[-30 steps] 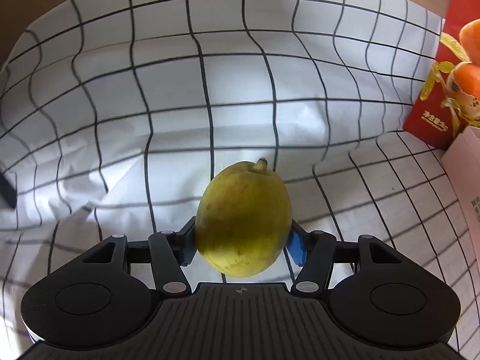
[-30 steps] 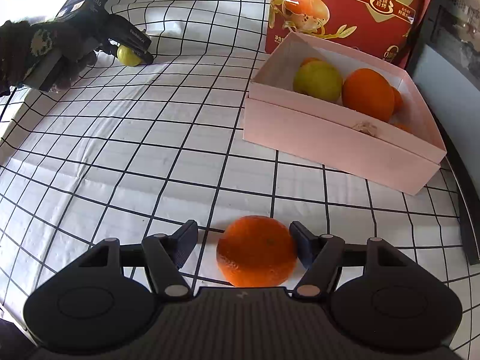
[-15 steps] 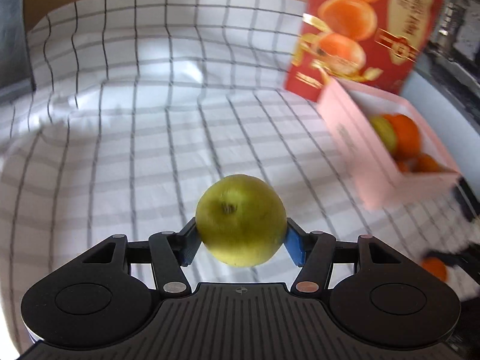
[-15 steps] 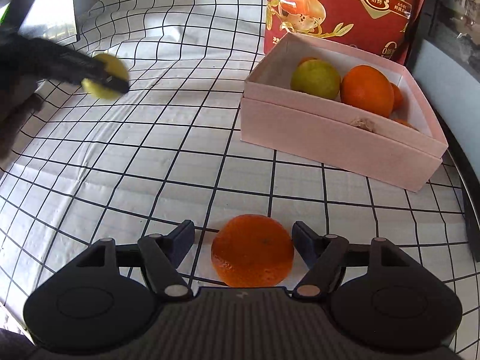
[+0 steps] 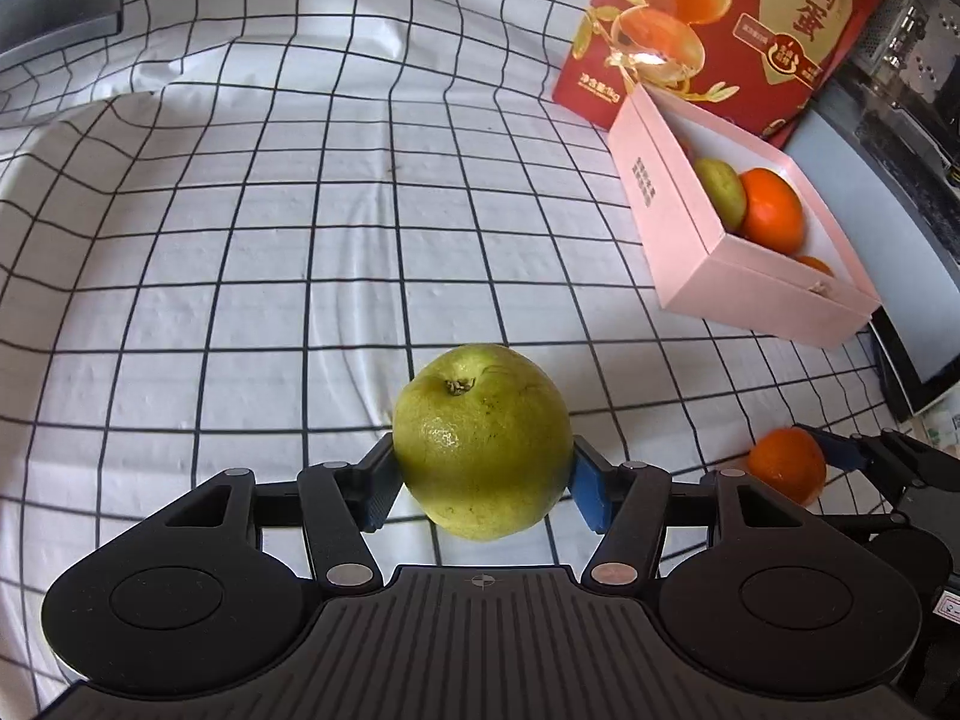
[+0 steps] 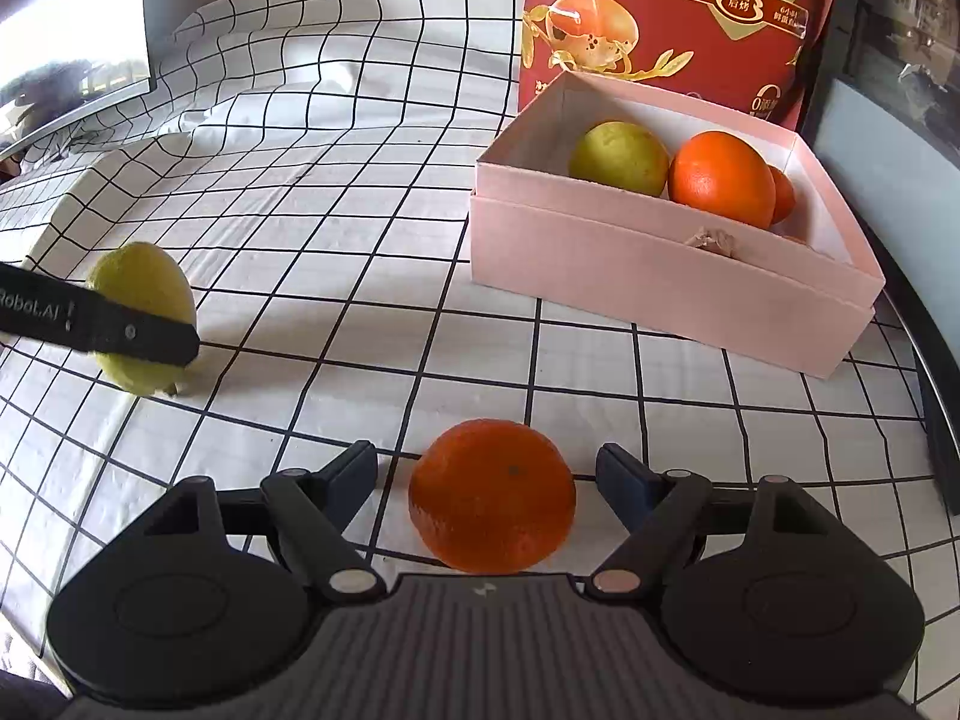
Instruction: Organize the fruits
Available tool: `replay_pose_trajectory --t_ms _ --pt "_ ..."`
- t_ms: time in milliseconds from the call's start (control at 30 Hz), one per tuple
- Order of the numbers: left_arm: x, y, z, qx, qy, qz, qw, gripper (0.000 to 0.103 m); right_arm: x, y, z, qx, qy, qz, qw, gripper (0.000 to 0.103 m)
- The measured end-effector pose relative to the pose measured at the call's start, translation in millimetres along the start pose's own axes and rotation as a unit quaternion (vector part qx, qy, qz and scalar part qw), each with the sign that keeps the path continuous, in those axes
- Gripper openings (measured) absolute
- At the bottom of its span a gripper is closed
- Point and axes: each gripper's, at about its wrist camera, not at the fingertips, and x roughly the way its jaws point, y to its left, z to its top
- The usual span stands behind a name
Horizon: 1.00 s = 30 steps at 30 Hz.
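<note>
Two grippers: our left gripper [image 5: 483,480] clamps a green pear [image 5: 482,441] above the checked cloth [image 5: 240,276]; our right gripper [image 6: 487,483] is opening around an orange [image 6: 492,495] resting near the pink box [image 6: 660,276].

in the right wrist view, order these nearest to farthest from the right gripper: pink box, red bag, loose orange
1. loose orange, on the cloth between the opening jaws of the right gripper, untouched.
2. pink box, ahead to the right.
3. red bag, standing behind the box.
</note>
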Motion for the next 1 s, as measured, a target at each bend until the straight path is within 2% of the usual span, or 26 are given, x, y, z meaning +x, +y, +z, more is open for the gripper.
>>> replay_pose_trajectory --t_ms 567,867,1000 --pt "-0.9 6.2 -7.0 -0.030 0.004 -0.001 0.9996 0.063 -19.5 -7.4 -6.6 -0.016 0.000 -0.038 0.999 0.080" --pt "-8.3 3.8 -7.8 -0.030 -0.006 -0.023 0.9993 0.060 -15.9 13.6 0.8 -0.034 0.003 -0.005 0.999 0.081" --pt "-14.1 4.3 -6.1 -0.021 -0.016 -0.015 0.9995 0.060 -18.1 23.3 10.6 -0.051 -0.012 0.004 0.999 0.081"
